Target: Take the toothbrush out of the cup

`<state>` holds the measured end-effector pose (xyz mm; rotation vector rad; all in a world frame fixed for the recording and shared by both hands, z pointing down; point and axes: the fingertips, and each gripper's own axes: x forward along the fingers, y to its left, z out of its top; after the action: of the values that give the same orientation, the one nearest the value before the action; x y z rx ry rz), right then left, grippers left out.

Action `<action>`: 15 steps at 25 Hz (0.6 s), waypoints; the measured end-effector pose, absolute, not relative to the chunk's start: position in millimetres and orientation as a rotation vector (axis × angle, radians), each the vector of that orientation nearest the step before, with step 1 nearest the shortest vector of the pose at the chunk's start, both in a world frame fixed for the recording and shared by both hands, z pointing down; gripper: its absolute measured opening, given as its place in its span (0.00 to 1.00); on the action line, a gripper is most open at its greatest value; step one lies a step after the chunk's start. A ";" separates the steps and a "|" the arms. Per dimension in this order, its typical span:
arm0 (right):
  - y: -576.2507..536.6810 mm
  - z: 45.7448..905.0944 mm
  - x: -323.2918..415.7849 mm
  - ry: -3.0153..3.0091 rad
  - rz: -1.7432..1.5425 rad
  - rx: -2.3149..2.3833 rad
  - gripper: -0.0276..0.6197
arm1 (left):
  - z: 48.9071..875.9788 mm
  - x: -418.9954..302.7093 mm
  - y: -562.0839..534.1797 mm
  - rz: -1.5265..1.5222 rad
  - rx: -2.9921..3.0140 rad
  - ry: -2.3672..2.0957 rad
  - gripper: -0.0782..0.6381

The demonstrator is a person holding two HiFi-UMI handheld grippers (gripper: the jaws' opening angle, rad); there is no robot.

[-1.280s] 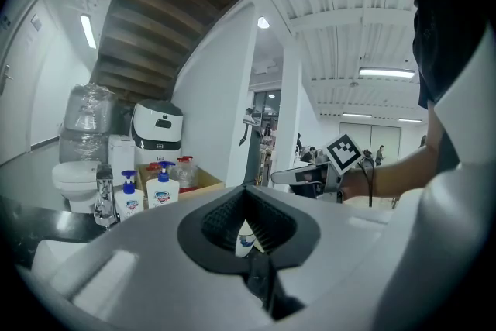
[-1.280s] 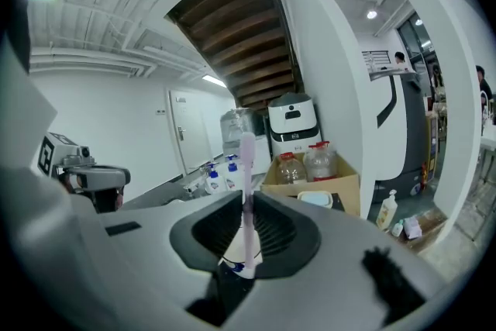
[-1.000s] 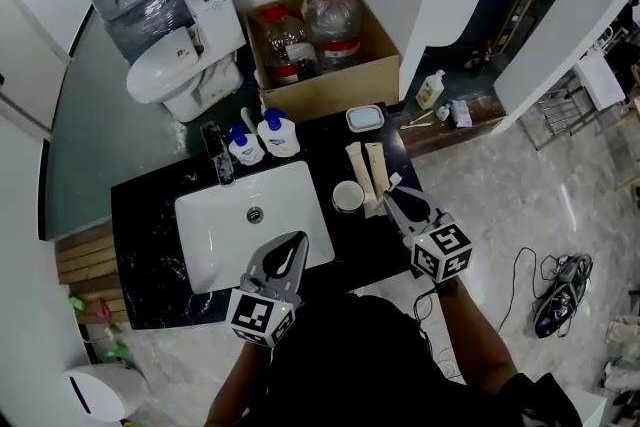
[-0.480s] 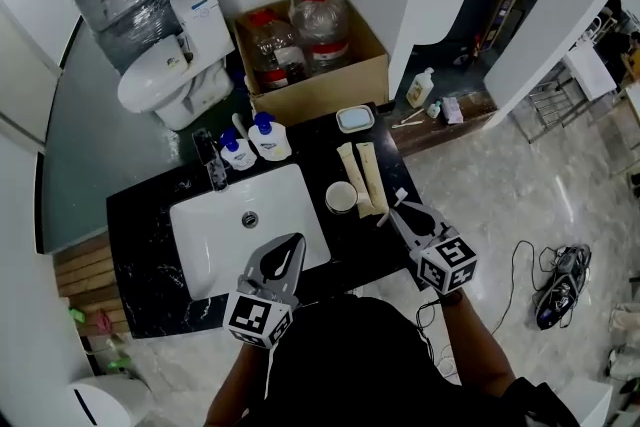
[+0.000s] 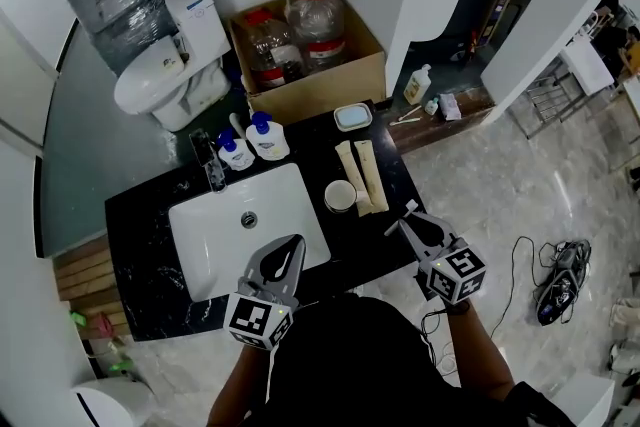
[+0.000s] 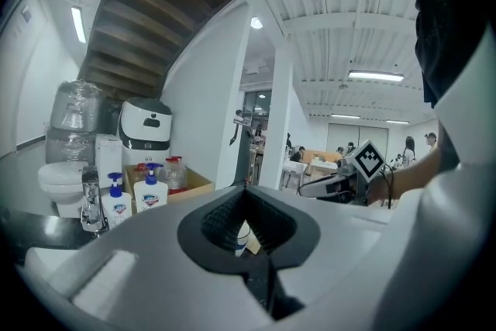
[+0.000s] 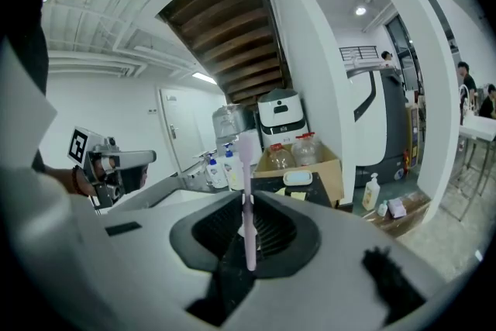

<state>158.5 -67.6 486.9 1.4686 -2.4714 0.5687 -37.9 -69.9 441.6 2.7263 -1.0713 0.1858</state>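
Observation:
The white cup (image 5: pixel 341 196) stands on the black counter (image 5: pixel 140 265), right of the sink. My right gripper (image 5: pixel 405 223) is over the counter's front right corner, apart from the cup, shut on a pale pink toothbrush (image 5: pixel 411 207). In the right gripper view the toothbrush (image 7: pixel 247 198) stands upright between the jaws, head up. My left gripper (image 5: pixel 297 240) hovers over the sink's front rim, shut and holding nothing. Through its jaw gap in the left gripper view I see the cup (image 6: pixel 243 232).
A white sink (image 5: pixel 200 225) with a faucet (image 5: pixel 213 170) fills the counter's middle. Two soap bottles (image 5: pixel 267 137) stand behind it. A soap dish (image 5: pixel 352 117) and two long packets (image 5: pixel 360 175) lie near the cup. Behind are a cardboard box (image 5: pixel 330 85) and a toilet (image 5: pixel 160 80).
My right gripper has moved right and toward me, away from the cup, carrying the toothbrush. The left gripper has stayed in place.

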 end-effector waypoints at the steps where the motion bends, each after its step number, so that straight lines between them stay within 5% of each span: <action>1: -66.8 486.6 158.9 -2.477 0.582 1.473 0.12 | 441.6 -37.8 -69.7 0.185 2.728 -1.070 0.12; 15: -57.9 492.4 146.8 -2.476 0.583 1.455 0.12 | 443.4 -45.6 -74.9 0.171 2.726 -1.084 0.12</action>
<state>146.8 -57.9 492.4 1.4549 -2.4761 0.5834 -45.6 -74.9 443.4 2.7263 -1.0844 0.1714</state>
